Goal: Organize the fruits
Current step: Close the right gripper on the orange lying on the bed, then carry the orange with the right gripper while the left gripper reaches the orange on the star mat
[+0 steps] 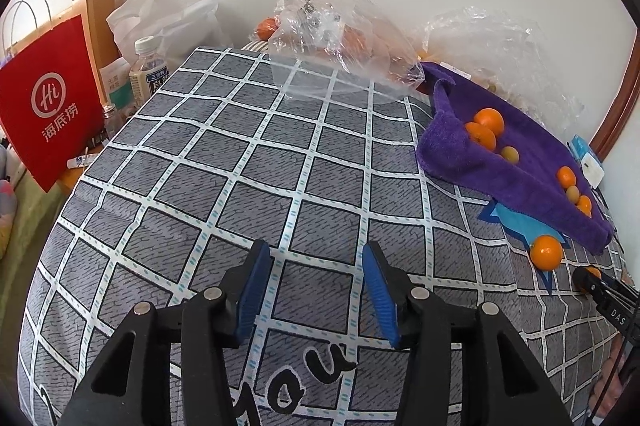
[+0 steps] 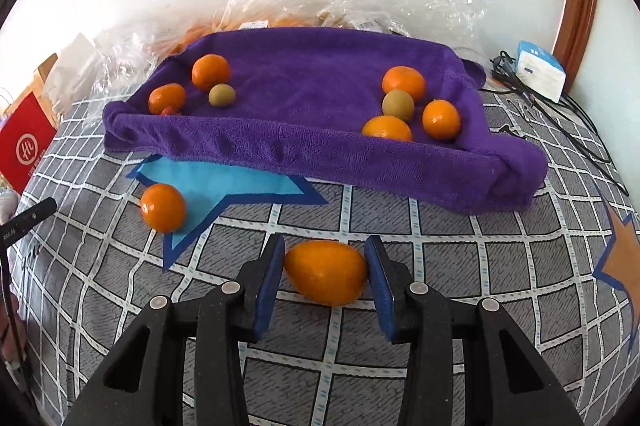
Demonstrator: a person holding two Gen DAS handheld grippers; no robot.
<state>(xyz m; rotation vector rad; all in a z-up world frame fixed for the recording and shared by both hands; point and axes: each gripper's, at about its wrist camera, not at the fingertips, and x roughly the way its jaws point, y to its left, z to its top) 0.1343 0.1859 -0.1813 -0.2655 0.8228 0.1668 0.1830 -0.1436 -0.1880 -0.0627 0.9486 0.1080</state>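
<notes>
**Orange clamped above checked bedspread**

Pinched between both blue pads of the right gripper (image 2: 326,272): one orange (image 2: 326,272), just above the grey checked bedspread (image 2: 460,266) and in front of the purple towel (image 2: 320,146). Gathered on that towel in two clusters, left and right: more oranges (image 2: 403,82) with two greenish-brown fruits (image 2: 398,105). Lying loose beside the towel's near edge, on a blue star print: another orange (image 2: 163,208). Parted over bare cloth and gripping nothing: the left gripper (image 1: 316,290). Heaped against the wall behind: crinkled clear plastic bags (image 1: 340,42). Off the bed's left side: a red paper bag (image 1: 50,98) and a bottle (image 1: 147,72).
</notes>
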